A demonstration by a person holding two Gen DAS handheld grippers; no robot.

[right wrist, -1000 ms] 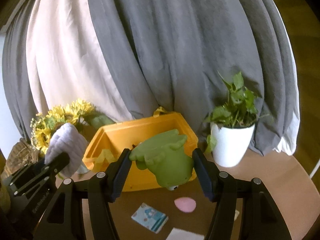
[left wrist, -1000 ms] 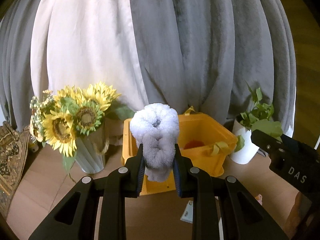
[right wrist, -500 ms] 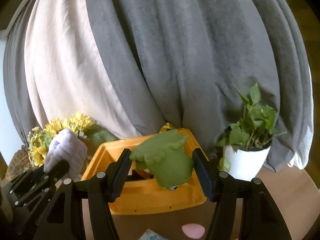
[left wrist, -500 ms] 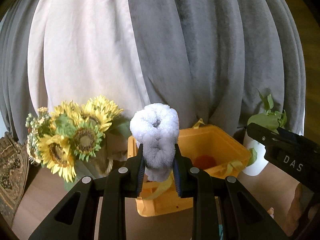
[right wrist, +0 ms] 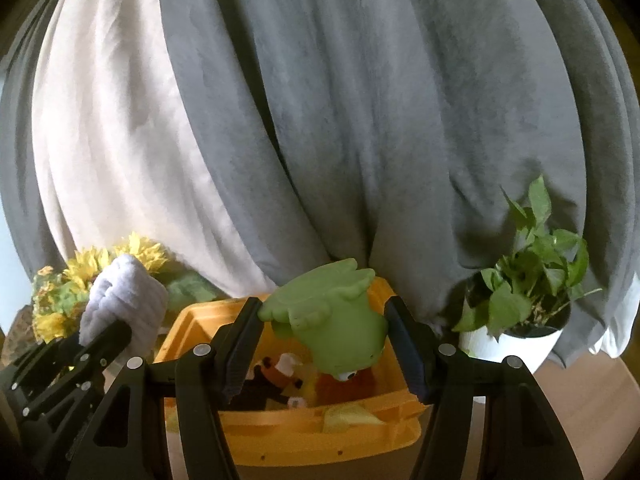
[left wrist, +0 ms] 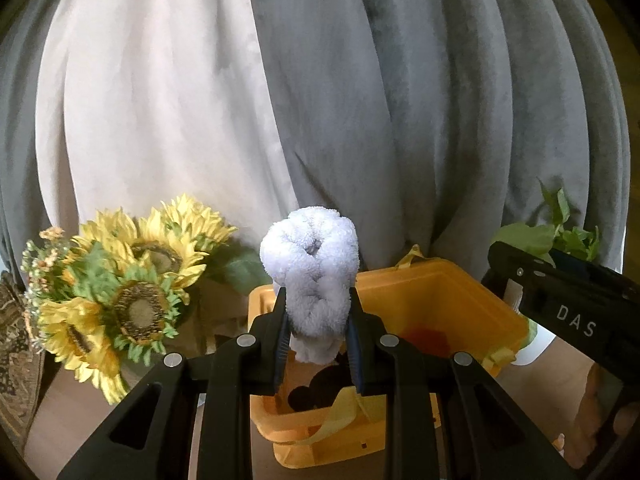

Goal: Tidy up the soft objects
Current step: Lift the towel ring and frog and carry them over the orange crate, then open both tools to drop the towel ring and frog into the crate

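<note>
Both grippers moved in over the yellow bin [right wrist: 288, 428]; bin now lower center in each view, curtains [left wrist: 360, 100] fill more of the frame.
Largest first: bin holds dark and orange plush toys; sunflowers [left wrist: 132, 300] at left, potted plant [right wrist: 520, 312] at right; right gripper [right wrist: 324, 344] pinches green plush toy [right wrist: 340, 328] above bin; left gripper [left wrist: 318, 330] pinches white fluffy toy [left wrist: 314, 276] above bin's left rim.

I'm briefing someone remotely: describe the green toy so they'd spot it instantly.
Find the yellow bin in front of the grey curtain. Just above its opening, the right gripper holds the green toy, smooth and frog-like, head down, unlike the fluffy white bundle at left.
</note>
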